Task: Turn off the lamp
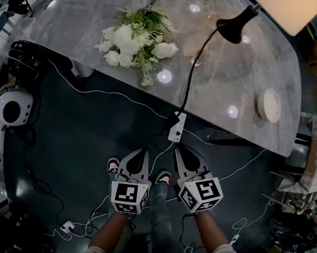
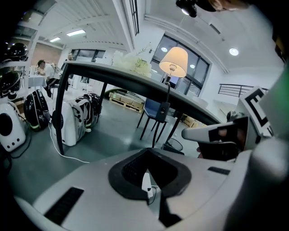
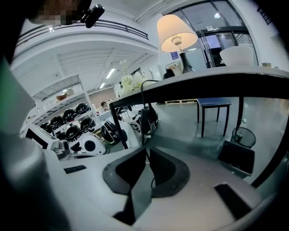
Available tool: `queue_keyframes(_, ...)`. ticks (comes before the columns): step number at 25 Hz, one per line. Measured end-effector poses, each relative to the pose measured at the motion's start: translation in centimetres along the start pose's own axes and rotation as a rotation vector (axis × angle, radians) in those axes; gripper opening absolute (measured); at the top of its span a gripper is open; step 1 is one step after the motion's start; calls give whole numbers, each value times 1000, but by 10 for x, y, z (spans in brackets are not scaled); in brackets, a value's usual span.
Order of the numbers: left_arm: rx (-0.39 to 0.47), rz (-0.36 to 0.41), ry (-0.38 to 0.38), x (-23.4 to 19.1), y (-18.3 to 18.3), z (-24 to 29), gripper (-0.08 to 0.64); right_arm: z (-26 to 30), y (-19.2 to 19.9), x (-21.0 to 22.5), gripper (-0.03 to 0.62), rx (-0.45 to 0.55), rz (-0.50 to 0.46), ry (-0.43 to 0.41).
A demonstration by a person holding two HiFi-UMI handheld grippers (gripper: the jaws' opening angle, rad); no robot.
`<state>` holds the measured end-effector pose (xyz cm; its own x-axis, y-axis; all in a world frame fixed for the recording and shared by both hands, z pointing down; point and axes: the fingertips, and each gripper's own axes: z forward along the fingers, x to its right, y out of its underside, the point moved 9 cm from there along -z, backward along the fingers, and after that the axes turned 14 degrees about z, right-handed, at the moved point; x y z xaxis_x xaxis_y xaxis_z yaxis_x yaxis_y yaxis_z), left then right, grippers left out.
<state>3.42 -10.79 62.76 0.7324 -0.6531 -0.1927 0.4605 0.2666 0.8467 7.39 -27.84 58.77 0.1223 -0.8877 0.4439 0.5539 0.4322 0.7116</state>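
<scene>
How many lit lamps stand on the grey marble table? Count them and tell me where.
1. The black-stemmed lamp with a cream shade stands lit near the far right end of the grey marble table. The table runs past the frame, so others may be hidden.

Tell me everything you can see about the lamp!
The lamp stands upright on the grey, marble-looking table, toward its far right side in the head view. Its cream shade glows warm, so it looks switched on. Under the shade is a black base. A black cord runs from it across the tabletop and over the near edge to a white power strip below. Nothing else touches the lamp.
</scene>
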Motion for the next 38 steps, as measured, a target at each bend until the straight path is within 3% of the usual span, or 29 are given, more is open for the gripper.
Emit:
queue_keyframes(3,-2,7,-5,-6,-1,-2,-5,4,-5,-6,47,-2,-7,-10)
queue_keyframes(19,-10,-25,-18,-16,9,-11,-5,21,-28,-11,127,17,9,-44)
queue_keyframes(38,-16,-49,-33,-29,14,-3,-5,47,-60,-14,140,26,-12,-96)
